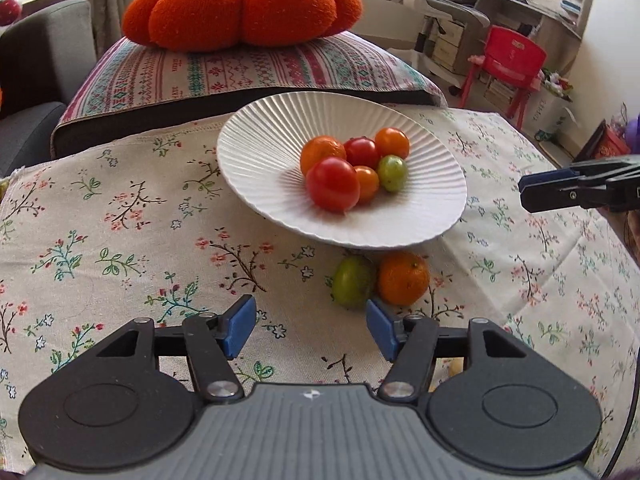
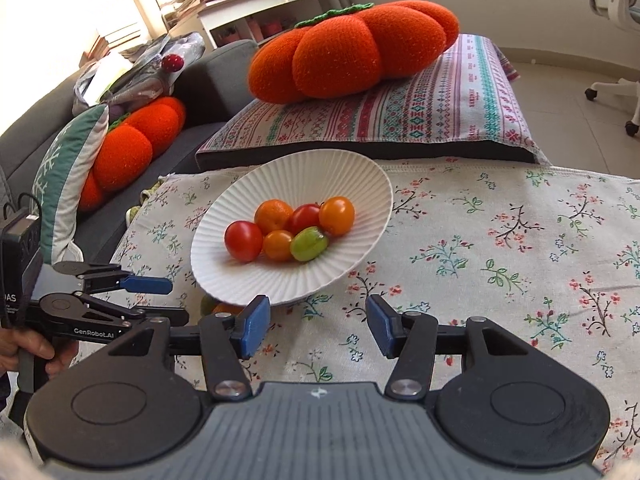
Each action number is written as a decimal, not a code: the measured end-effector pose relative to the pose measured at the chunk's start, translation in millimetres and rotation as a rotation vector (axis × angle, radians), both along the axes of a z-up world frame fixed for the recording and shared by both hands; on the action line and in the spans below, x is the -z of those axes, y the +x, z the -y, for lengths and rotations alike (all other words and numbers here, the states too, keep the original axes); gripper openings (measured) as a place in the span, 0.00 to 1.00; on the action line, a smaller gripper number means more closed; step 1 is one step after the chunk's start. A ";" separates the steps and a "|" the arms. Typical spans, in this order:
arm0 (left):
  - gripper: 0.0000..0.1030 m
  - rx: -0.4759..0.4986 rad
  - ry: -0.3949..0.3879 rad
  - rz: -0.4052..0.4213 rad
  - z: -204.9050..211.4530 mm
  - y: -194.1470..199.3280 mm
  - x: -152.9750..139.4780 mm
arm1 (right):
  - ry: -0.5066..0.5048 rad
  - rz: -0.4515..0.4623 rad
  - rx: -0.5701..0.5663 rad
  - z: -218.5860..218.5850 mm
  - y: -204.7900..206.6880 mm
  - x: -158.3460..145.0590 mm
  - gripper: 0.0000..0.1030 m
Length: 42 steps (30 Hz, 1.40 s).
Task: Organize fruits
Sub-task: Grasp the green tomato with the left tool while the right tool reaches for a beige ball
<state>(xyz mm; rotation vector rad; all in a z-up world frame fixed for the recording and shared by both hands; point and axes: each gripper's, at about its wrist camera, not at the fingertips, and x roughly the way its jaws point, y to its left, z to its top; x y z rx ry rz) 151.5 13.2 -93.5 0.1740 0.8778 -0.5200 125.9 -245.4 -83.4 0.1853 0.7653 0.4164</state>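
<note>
Currently, your left hand-held gripper (image 1: 311,328) hovers over the floral-print tablecloth (image 1: 120,240) on the table, its blue-padded jaws spread wide with nothing between them. Use the white ribbed ceramic plate (image 1: 256,140) as your landmark. Six small fruits sit clustered on the plate: a large red cherry tomato (image 1: 333,184) at the near side of the cluster, a small orange tomato (image 1: 367,183) touching it, a green tomato (image 1: 392,173), a second red tomato (image 1: 362,152), a round orange tomato (image 1: 392,143) at the far side, and a mandarin-like orange fruit (image 1: 320,153).

Two fruits lie off the plate, on the tablecloth just beside its near rim: a green tomato-like fruit (image 1: 354,281) and an orange mandarin (image 1: 403,278), touching each other. Both lie just ahead of the right fingertip (image 1: 380,328) of your left hand-held gripper, not between the jaws.

Your right hand-held gripper (image 2: 314,326) is also spread apart and holds nothing; it hovers near the plate's near rim (image 2: 280,300). In the left wrist view it appears at the right edge (image 1: 532,194), apart from the plate.

Beyond the plate, an orange pumpkin-shaped plush cushion (image 1: 240,4) rests on a striped embroidered pillow (image 1: 240,68).
</note>
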 end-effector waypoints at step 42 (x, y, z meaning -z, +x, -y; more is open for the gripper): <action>0.09 0.007 0.038 0.038 13.4 8.7 13.6 | -0.182 -0.057 -0.396 -76.7 -32.9 37.7 0.47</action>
